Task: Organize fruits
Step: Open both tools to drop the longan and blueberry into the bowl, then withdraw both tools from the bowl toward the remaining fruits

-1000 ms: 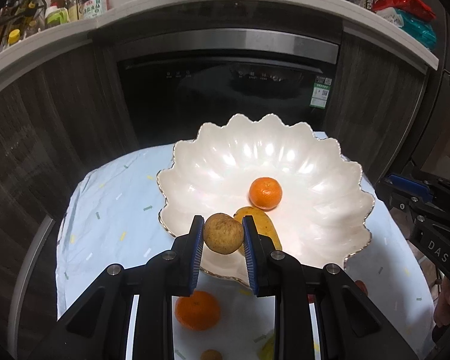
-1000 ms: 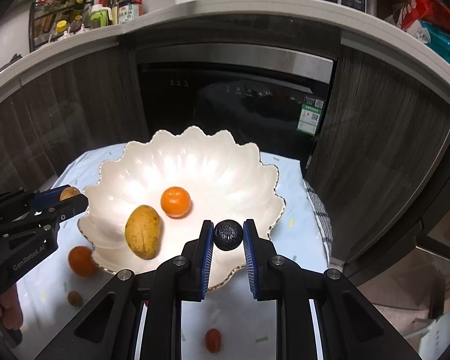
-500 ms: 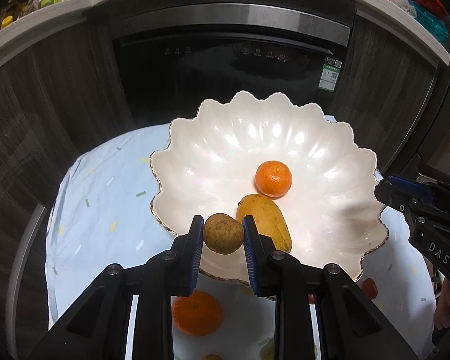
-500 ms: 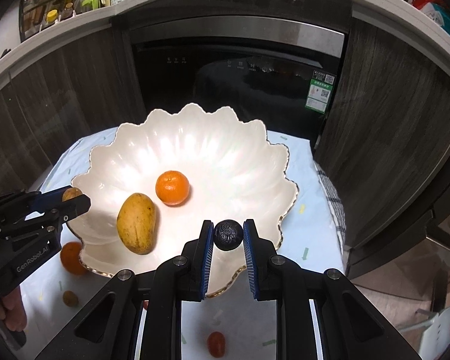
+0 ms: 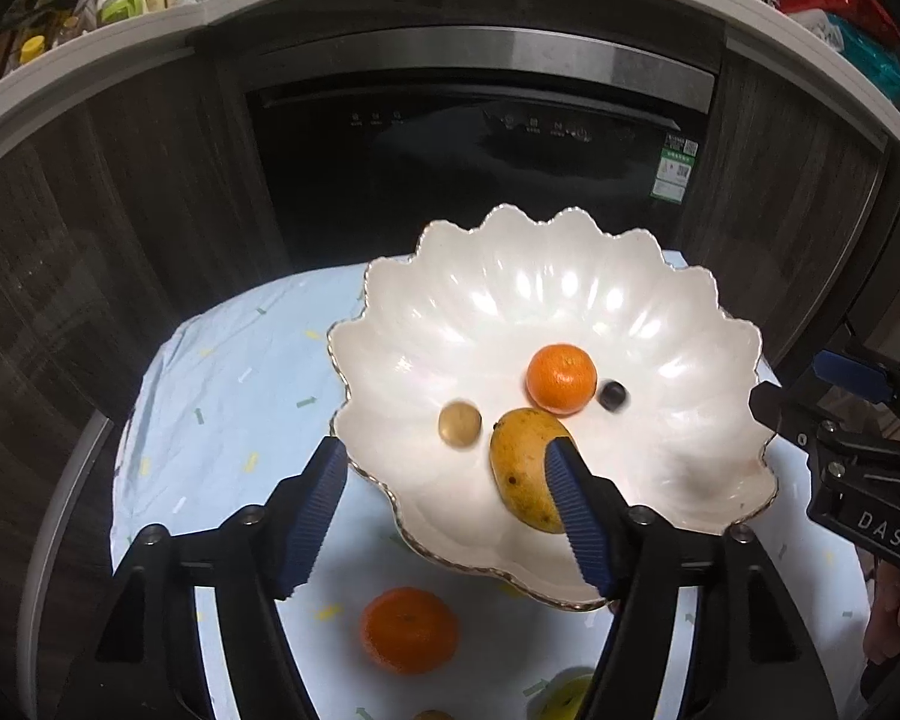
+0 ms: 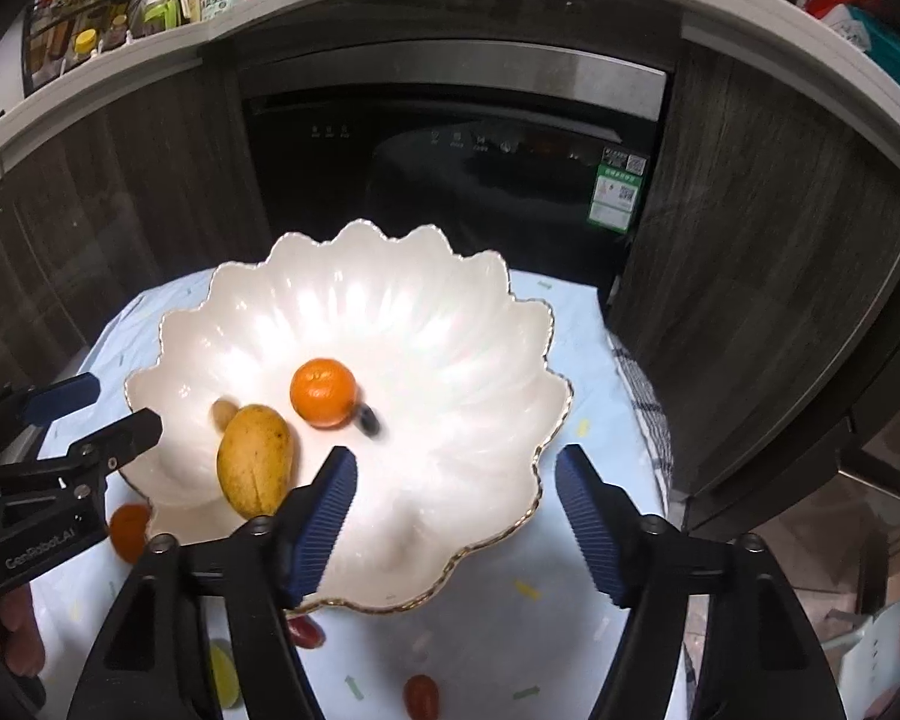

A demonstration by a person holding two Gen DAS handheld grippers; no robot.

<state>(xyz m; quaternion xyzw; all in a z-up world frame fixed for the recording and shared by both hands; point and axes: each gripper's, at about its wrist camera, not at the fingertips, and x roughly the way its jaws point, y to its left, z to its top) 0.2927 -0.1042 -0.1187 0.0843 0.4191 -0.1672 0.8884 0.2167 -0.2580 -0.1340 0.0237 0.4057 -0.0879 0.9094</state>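
On a pale blue cloth [image 5: 222, 384], a white scalloped bowl [image 5: 546, 300] with a gilt rim is set. Held within it: a tangerine [image 5: 561, 379], a yellow mango [image 5: 525, 474], a small tan fruit [image 5: 460, 423] blurred beside the mango, and a small dark fruit [image 5: 612, 393] blurred against the tangerine. Left on the cloth outside the bowl: a second tangerine [image 5: 410, 630] and two small red fruits [image 6: 421, 697]. The left gripper [image 5: 450, 516] and right gripper [image 6: 456, 522] have just been opening; both jaws are spread wide with nothing gripped.

Both wrist views look steeply down, close, sharing the scalloped bowl [image 5: 570, 306].
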